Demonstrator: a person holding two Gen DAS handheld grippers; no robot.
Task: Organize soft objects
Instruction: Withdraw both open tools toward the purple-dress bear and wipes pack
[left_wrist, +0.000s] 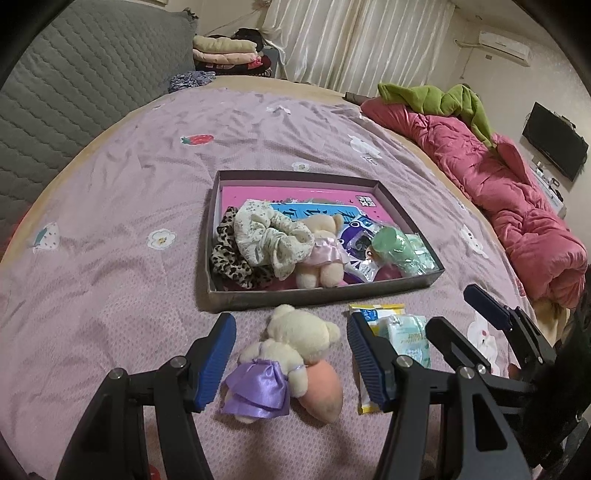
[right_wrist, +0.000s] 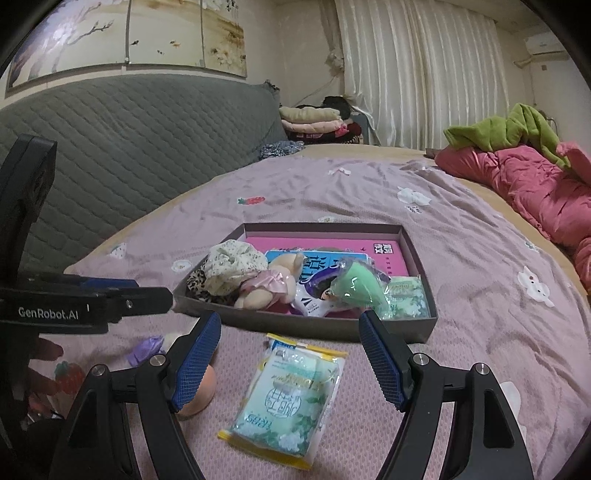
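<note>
A cream teddy bear in a purple dress (left_wrist: 284, 354), hugging a peach-coloured cushion (left_wrist: 321, 395), lies on the lilac bedspread in front of a shallow grey box (left_wrist: 314, 295). My left gripper (left_wrist: 291, 360) stands open with the bear between its blue pads, which show no squeeze on it. A tissue packet (right_wrist: 291, 395) lies to the bear's right. My right gripper (right_wrist: 288, 362) is open astride it, with gaps on both sides. The box (right_wrist: 306, 325) holds a leopard scrunchie (left_wrist: 236, 266), a floral scrunchie (left_wrist: 269, 236), a bear in pink (left_wrist: 317, 254) and green packets (left_wrist: 402, 251).
A pink quilt (left_wrist: 517, 206) with a green garment (left_wrist: 436, 99) on it runs along the bed's right side. A grey quilted headboard (right_wrist: 147, 147) stands at the left and folded clothes (left_wrist: 225, 51) are stacked at the back. A person's hand (right_wrist: 40, 354) holds the left gripper (right_wrist: 140, 291).
</note>
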